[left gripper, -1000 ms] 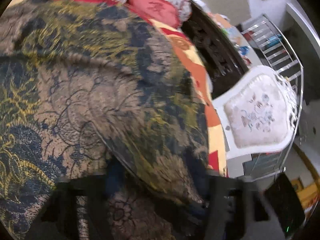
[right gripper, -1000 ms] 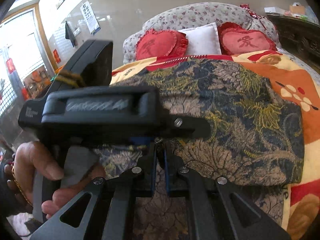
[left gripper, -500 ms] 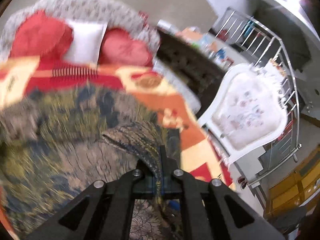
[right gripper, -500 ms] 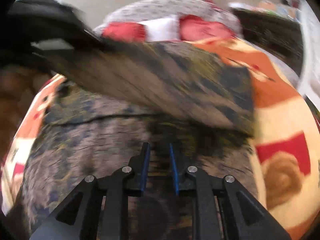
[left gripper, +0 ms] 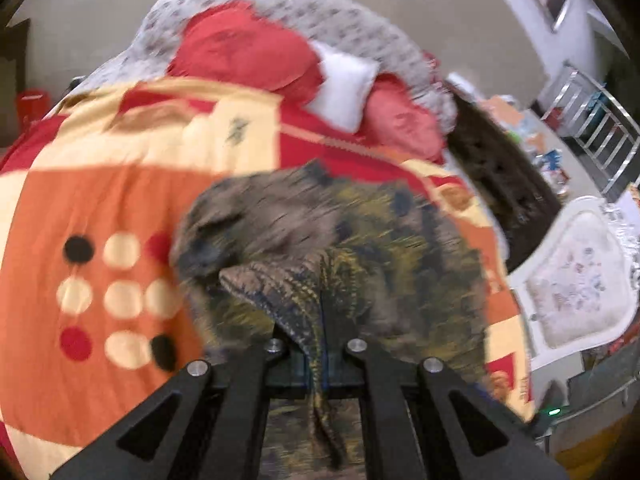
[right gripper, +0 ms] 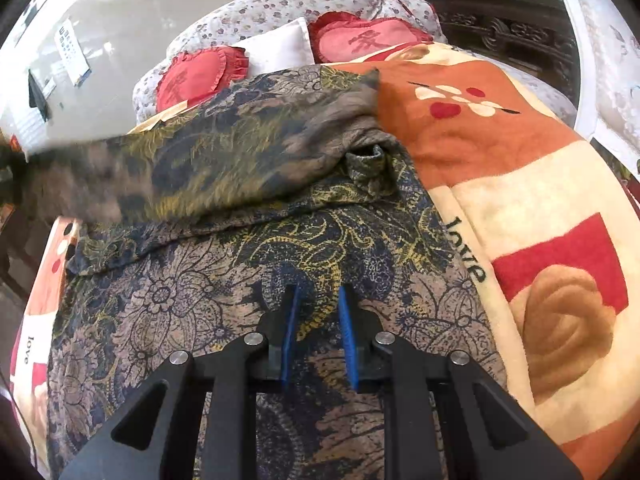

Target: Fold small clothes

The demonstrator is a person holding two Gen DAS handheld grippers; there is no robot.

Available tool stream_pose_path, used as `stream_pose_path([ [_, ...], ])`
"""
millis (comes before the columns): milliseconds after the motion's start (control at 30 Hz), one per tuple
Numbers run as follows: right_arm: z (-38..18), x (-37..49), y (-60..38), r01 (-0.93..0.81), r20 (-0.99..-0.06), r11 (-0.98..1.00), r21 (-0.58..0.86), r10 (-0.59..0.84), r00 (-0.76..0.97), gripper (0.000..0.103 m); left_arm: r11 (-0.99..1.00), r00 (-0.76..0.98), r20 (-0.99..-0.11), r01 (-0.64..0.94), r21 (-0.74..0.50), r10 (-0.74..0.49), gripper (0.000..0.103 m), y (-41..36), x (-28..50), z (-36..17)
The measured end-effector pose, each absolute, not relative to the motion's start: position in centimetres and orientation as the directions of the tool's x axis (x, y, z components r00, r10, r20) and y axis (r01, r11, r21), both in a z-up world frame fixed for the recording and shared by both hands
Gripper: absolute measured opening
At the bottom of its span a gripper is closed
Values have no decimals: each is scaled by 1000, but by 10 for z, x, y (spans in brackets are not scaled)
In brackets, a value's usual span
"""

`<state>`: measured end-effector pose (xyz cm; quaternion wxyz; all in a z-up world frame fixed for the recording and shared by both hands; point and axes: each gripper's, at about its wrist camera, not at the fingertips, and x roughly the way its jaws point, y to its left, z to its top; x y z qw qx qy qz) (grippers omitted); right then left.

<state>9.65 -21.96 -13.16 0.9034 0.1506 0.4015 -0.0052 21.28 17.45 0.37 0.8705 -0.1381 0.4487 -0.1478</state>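
Observation:
A thin dark blue, tan and yellow floral garment (left gripper: 392, 248) lies spread on the bed. My left gripper (left gripper: 318, 356) is shut on a pinched edge of it, and the cloth trails up from the jaws and drapes back onto the rest. In the right wrist view that lifted part (right gripper: 224, 160) stretches in a blurred band toward the left, over the flat lower layer (right gripper: 168, 300). My right gripper (right gripper: 318, 300) hovers low over this flat layer, its blue pads (right gripper: 290, 320) apart and nothing pinched between them.
An orange, red and cream blanket (right gripper: 520, 184) covers the bed under the garment. Red heart pillows (right gripper: 200, 76) and a white pillow (right gripper: 280, 50) lie at the head. A dark carved cabinet (left gripper: 508, 184) and a white chair (left gripper: 576, 280) stand by the bed's right side.
My left gripper has closed on the garment's edge, risen and swung across the bed with it. The right gripper's jaws have parted, and it has sunk toward the flat cloth.

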Motion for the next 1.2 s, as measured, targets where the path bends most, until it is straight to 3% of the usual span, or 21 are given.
stream_pose_path([
  [267, -133, 97, -223, 133, -724, 946, 296, 132, 677, 23, 962, 573, -786, 14, -273, -232, 14, 179, 222, -33],
  [467, -135, 98, -226, 134, -722, 940, 315, 146, 676, 24, 969, 679, -721, -54, -240, -140, 24, 188, 210, -16],
  [567, -135, 98, -228, 137, -721, 935, 326, 152, 676, 24, 968, 693, -690, 44, -249, -209, 24, 161, 206, -17],
  [667, -135, 98, -228, 138, -720, 933, 332, 156, 676, 24, 980, 660, -724, 118, -160, -198, 8, 120, 216, -36],
  [800, -129, 97, -236, 149, -713, 918, 368, 176, 678, 24, 1000, 640, -768, 19, 4, -9, 8, 109, 238, -84],
  [867, -112, 97, -251, 178, -685, 908, 379, 146, 713, 24, 999, 678, -735, 15, -29, -31, 8, 114, 234, -96],
  [967, -87, 116, -272, 184, -652, 918, 351, 99, 752, 24, 999, 686, -726, 3, 54, 37, 8, 100, 234, -97],
  [1100, -79, 176, -277, 154, -686, 929, 337, 130, 716, 24, 990, 687, -719, -3, 144, 106, 8, 83, 234, -100],
  [1200, -86, 212, -263, 62, -704, 930, 362, 229, 672, 24, 990, 687, -719, -2, 140, 103, 8, 82, 234, -99],
])
